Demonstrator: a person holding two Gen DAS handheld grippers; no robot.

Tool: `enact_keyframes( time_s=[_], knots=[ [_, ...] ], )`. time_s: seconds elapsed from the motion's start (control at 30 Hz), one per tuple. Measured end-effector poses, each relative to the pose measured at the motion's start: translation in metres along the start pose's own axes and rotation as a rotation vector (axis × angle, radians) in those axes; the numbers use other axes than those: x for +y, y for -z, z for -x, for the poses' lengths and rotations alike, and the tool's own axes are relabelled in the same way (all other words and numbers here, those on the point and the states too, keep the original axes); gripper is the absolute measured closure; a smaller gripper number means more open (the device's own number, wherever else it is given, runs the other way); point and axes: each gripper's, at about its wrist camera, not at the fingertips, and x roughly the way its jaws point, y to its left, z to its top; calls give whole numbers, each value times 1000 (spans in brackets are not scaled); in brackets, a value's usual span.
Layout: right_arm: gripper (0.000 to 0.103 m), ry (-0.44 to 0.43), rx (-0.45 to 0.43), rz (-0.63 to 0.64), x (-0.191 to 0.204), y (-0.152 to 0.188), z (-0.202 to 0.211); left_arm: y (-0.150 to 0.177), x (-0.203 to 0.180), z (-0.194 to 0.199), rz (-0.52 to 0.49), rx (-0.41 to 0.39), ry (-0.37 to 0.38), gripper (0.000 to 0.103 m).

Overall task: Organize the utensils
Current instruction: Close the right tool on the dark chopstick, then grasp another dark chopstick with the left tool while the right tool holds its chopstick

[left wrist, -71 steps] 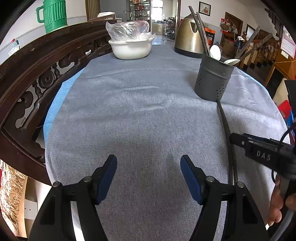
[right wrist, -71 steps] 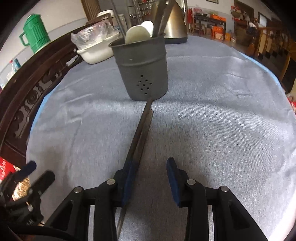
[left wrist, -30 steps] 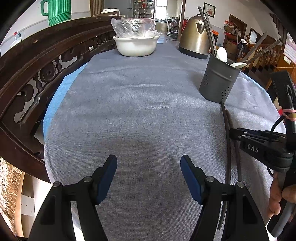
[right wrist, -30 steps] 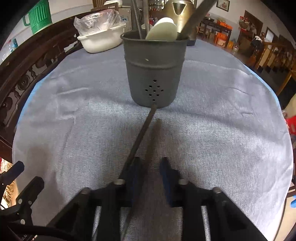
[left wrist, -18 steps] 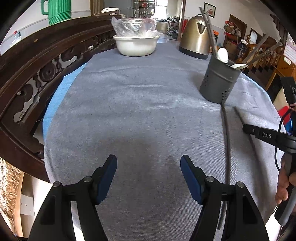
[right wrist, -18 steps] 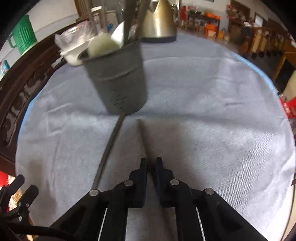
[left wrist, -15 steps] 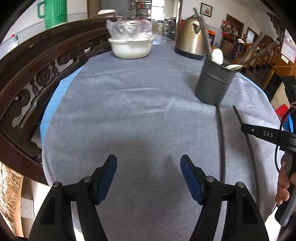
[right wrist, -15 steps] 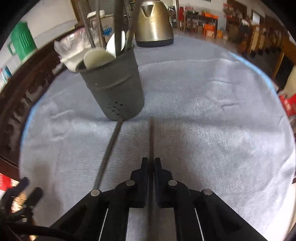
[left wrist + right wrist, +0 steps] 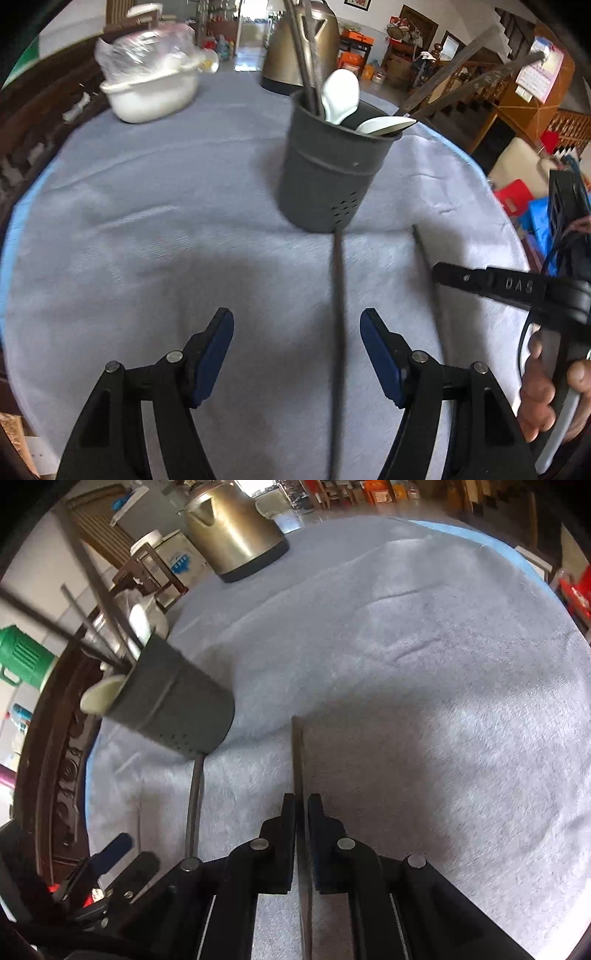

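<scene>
A grey perforated utensil holder [image 9: 330, 162] stands on the grey cloth, holding white spoons [image 9: 341, 94] and dark chopsticks. It also shows in the right wrist view [image 9: 173, 705]. One dark chopstick [image 9: 338, 314] lies on the cloth from the holder's base toward me, between the fingers of my open left gripper [image 9: 296, 350]. My right gripper [image 9: 301, 805] is shut on a second dark chopstick [image 9: 296, 753], whose tip points forward, right of the holder. The right gripper [image 9: 480, 282] and this chopstick [image 9: 423, 247] also show in the left wrist view.
A white bowl covered in plastic [image 9: 147, 88] and a metal kettle [image 9: 299, 44] stand at the back of the table. A dark carved wooden rail [image 9: 48, 760] borders the left side. A green jug [image 9: 22, 657] stands beyond it.
My right gripper closed on one of the two chopsticks and drew it to the right, apart from the other. My left gripper moved right and forward over the chopstick left lying.
</scene>
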Motion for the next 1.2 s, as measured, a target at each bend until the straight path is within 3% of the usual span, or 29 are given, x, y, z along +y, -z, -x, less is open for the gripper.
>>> enact_keyframes(
  time_s=[0.13,0.33,0.37,0.43,0.6,0.87,1.0,1.2],
  knots=[
    [94,-31,8,-27,-7,-10,0,-14,-5,-17,24,29,31,31],
    [94,-57,17,-34,-6,-28,-4,-24,-9,-36,30,40,0,32],
    [94,-59,16,-27,-4,-30,-5,-24,-10,-40,24,43,-10,36],
    [94,-54,21,-21,1,-34,-7,-27,-12,-42,-2,26,-37,55],
    [94,-7,41,-3,7,-33,-16,-30,0,-42,1,35,-10,68],
    [90,4,67,10,11,-34,-28,-31,33,-29,52,59,10,68],
    [89,54,94,56,23,-31,-36,-42,33,-33,46,80,35,54],
    [90,94,125,88,30,-36,-40,-51,25,-55,22,108,25,54]
  ],
)
